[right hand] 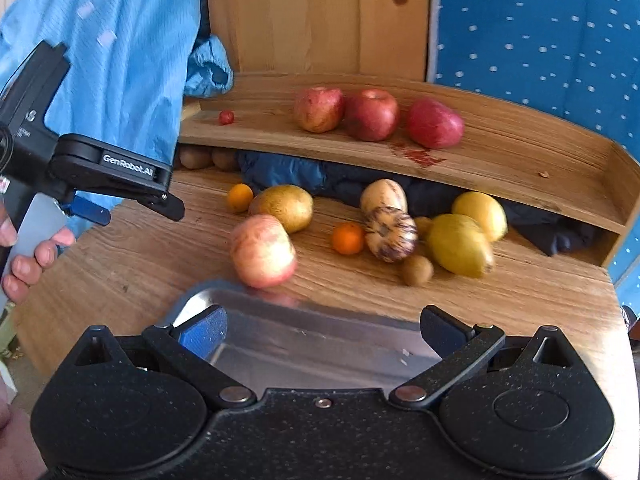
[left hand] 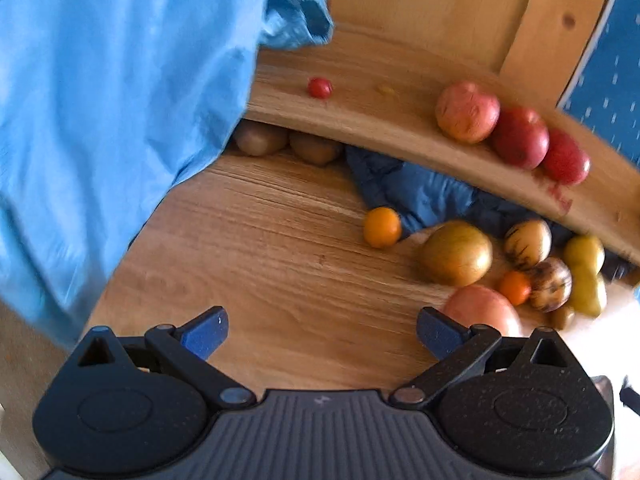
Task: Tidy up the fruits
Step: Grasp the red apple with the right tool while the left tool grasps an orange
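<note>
Right wrist view shows my right claw (right hand: 322,330) spread wide and holding nothing, poised over the rim of a shiny metal tray (right hand: 280,312) at the near edge of the wooden worktop (right hand: 140,256). Just beyond the tray rim lies a pink-and-yellow apple (right hand: 262,251), blurred. Behind it I see a large yellow-brown round fruit (right hand: 285,206), and a small orange citrus (right hand: 240,197) to its left. Further right sit a second small orange citrus (right hand: 348,238), a purple-striped cream melon-like fruit (right hand: 390,234) with a paler one (right hand: 383,196) behind it, a small brown kiwi (right hand: 417,270) and two yellow-green lemon-shaped fruits (right hand: 460,250). A dark blue cloth (right hand: 288,172) is bunched under the raised wooden shelf (right hand: 500,148). On that shelf three red apples (right hand: 372,114) stand in a row, touching or nearly so, with a small red cherry tomato (right hand: 226,117) well apart to their left and a red smear near the rightmost apple.

My left claw (right hand: 132,206) appears at the left edge of this view, gripped by a hand (right hand: 32,252) beside a light blue sleeve (right hand: 120,40). Its own camera shows the left claw (left hand: 322,332) also wide and empty above bare worktop, with the fruit group off to its right.
</note>
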A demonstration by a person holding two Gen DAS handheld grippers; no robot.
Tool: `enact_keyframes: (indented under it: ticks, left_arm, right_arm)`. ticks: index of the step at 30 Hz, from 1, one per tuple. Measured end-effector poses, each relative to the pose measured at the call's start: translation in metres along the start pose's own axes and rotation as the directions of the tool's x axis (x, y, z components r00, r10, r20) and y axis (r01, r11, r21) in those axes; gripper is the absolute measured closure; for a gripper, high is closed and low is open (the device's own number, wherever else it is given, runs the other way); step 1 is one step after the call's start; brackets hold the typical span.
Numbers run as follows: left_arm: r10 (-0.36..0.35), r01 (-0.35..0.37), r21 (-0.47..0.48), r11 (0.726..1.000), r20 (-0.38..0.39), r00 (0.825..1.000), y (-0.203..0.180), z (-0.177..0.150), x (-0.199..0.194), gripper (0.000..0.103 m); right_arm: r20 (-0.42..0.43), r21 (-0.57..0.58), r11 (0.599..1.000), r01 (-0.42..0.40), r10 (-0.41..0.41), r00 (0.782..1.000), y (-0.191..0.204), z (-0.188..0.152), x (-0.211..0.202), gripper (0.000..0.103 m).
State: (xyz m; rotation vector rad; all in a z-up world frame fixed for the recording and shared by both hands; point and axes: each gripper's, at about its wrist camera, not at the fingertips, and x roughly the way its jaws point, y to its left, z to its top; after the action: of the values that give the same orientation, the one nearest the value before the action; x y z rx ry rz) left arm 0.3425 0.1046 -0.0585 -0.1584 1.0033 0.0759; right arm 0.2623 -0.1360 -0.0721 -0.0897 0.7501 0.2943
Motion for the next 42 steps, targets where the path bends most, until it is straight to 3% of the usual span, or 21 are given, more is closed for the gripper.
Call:
enact_keyframes:
  ticks: [6,14,19,22,25,32,39,42]
  left_arm:
    - [-0.063,0.066,0.118,0.991,-0.027,0.998,0.012,0.030,0.042,0.001]
    - [-0.170,0.178,0.205,0.963,-0.053,0.984,0.004,0.060,0.079,0.001]
    - [-0.232,0.244,0.242,0.939,-0.077,0.970,-0.002,0.065,0.094,0.002]
    - [-0.252,0.268,0.267,0.926,-0.091,0.963,-0.007,0.065,0.101,0.006]
    - [-0.309,0.327,0.262,0.908,-0.109,0.945,-0.005,0.066,0.105,0.012]
    - [-0.359,0.369,0.262,0.892,-0.086,0.929,-0.005,0.064,0.108,0.029]
    - [-0.370,0.375,0.260,0.890,-0.073,0.926,-0.003,0.065,0.111,0.043]
    - [-0.371,0.379,0.276,0.884,-0.080,0.925,-0.005,0.065,0.111,0.054]
  right_arm:
    - [-0.018,-0.186,0.980,0.069,-0.074,0.997,0.041,0.027,0.038,0.001]
    - [-0.120,-0.126,0.989,0.073,-0.089,0.989,0.062,0.040,0.081,0.001]
    - [-0.131,-0.045,0.995,0.092,-0.097,0.987,0.061,0.044,0.093,0.007]
    - [-0.149,-0.010,0.995,0.099,-0.100,0.984,0.058,0.046,0.101,0.014]
    - [-0.159,0.064,0.994,0.092,-0.081,0.984,0.055,0.049,0.107,0.023]
    - [-0.164,0.098,0.990,0.104,-0.087,0.983,0.053,0.051,0.110,0.029]
    - [-0.185,0.090,0.991,0.100,-0.082,0.979,0.055,0.050,0.114,0.034]
    - [-0.186,0.079,0.992,0.099,-0.082,0.979,0.056,0.051,0.116,0.036]
